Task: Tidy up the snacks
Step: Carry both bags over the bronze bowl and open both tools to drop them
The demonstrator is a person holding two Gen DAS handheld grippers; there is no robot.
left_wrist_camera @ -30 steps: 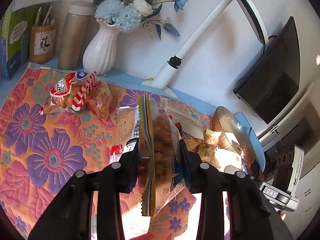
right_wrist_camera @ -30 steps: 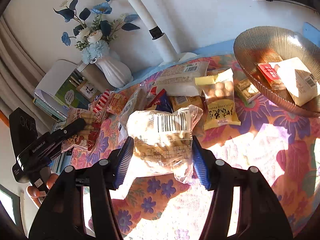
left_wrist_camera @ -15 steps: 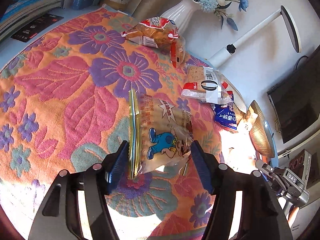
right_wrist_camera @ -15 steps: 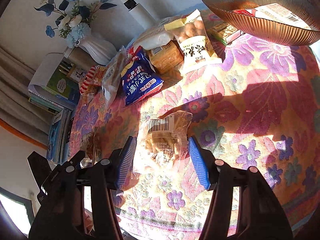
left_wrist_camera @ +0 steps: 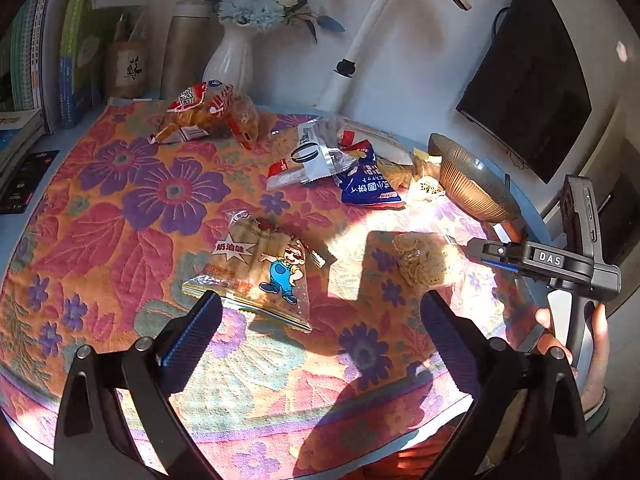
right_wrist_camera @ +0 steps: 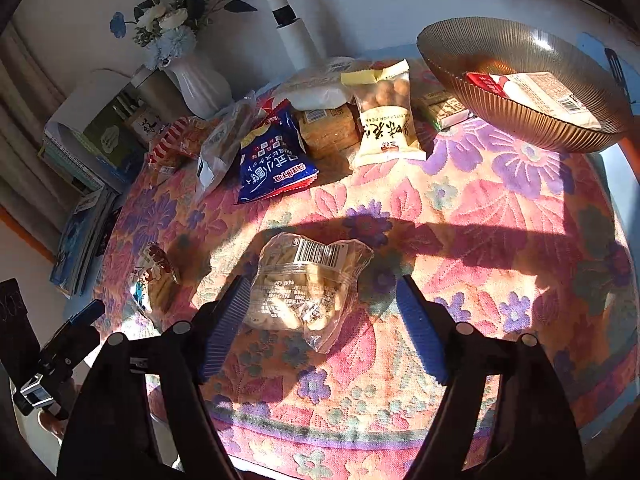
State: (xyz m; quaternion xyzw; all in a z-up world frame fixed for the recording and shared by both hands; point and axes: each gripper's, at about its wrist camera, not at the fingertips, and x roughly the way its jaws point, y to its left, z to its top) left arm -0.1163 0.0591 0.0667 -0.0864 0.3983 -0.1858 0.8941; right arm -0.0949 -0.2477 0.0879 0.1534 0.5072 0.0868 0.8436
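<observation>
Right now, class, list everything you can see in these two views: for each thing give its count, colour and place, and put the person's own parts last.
Cartoon snack bag: 1, clear with gold edge, flat on the cloth ahead of the left gripper.
Barcoded snack bag: 1, clear, pale pieces inside, on the cloth between the right fingers, not gripped.
Blue packet: 1, blue and white, in the far cluster.
Peanut bag: 1, white and yellow, beside the bowl.
Red-striped bag: 1, red and white, near the vase.
Bowl: 1, brown ribbed, far right, holding a white packet.
Vase: 1, white, blue flowers, at the back.
Floral cloth: 1, orange, pink, purple.
Left gripper: open.
Right gripper: open.
</observation>
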